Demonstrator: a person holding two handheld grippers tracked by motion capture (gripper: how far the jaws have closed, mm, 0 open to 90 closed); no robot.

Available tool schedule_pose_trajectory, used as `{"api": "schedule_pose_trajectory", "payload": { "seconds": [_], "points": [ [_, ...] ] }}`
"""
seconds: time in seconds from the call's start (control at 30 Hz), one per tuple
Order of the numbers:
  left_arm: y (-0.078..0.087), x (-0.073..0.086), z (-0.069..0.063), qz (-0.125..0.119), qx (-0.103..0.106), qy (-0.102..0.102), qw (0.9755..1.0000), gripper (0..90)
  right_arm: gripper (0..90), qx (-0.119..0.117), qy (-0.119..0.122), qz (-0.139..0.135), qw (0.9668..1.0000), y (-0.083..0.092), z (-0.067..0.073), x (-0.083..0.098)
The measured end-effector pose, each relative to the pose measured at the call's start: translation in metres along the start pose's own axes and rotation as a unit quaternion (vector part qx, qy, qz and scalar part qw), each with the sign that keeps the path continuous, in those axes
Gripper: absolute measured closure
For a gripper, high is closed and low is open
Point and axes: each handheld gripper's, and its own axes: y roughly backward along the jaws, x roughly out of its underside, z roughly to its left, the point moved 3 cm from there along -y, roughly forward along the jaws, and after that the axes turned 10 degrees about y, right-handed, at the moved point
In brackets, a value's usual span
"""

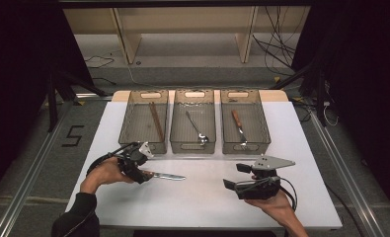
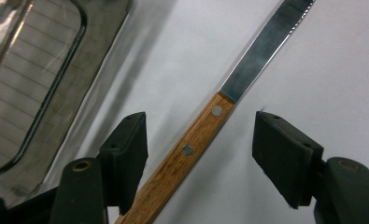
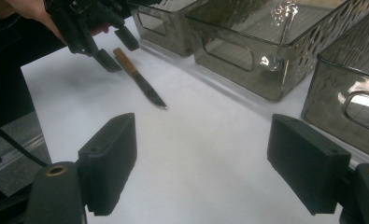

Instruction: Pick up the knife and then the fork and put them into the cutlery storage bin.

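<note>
A knife (image 1: 165, 176) with a wooden handle and a steel blade lies flat on the white table, blade pointing right. My left gripper (image 1: 145, 175) sits at its handle end. In the left gripper view the handle (image 2: 187, 149) runs between the two black pads; the left pad is close against it and the right pad stands clear, so the gripper (image 2: 201, 123) is open. My right gripper (image 1: 233, 176) hovers at the front right, open and empty (image 3: 205, 126). From there the knife (image 3: 140, 79) and the left gripper (image 3: 119, 52) appear farther off.
Three clear bins stand in a row at the back: the left bin (image 1: 144, 144) holds chopsticks (image 1: 156, 121), the middle bin (image 1: 192, 148) a spoon (image 1: 197, 129), the right bin (image 1: 247, 148) a wooden-handled fork (image 1: 239, 129). White tabletop (image 1: 207, 202) lies between the hands.
</note>
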Motion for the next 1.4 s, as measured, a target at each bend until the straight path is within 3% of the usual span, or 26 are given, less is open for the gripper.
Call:
{"api": "schedule_pose_trajectory", "payload": {
  "seconds": [0.73, 1.2, 1.4],
  "points": [
    [-0.01, -0.003, 0.001, 0.035, 0.007, -0.025, 0.999, 48.7, 25.2, 0.007, -0.001, 0.002, 1.0, 0.0, 0.0, 0.01],
    [-0.012, -0.003, 0.001, 0.041, 0.033, -0.02, 0.9984, 59.9, 25.9, 0.006, -0.001, 0.004, 1.0, -0.001, 0.001, 0.011],
    [-0.011, -0.002, 0.0, 0.039, 0.045, -0.033, 0.9977, 67.4, 26.0, 0.007, -0.002, 0.005, 1.0, 0.0, 0.0, 0.011]
  ]
}}
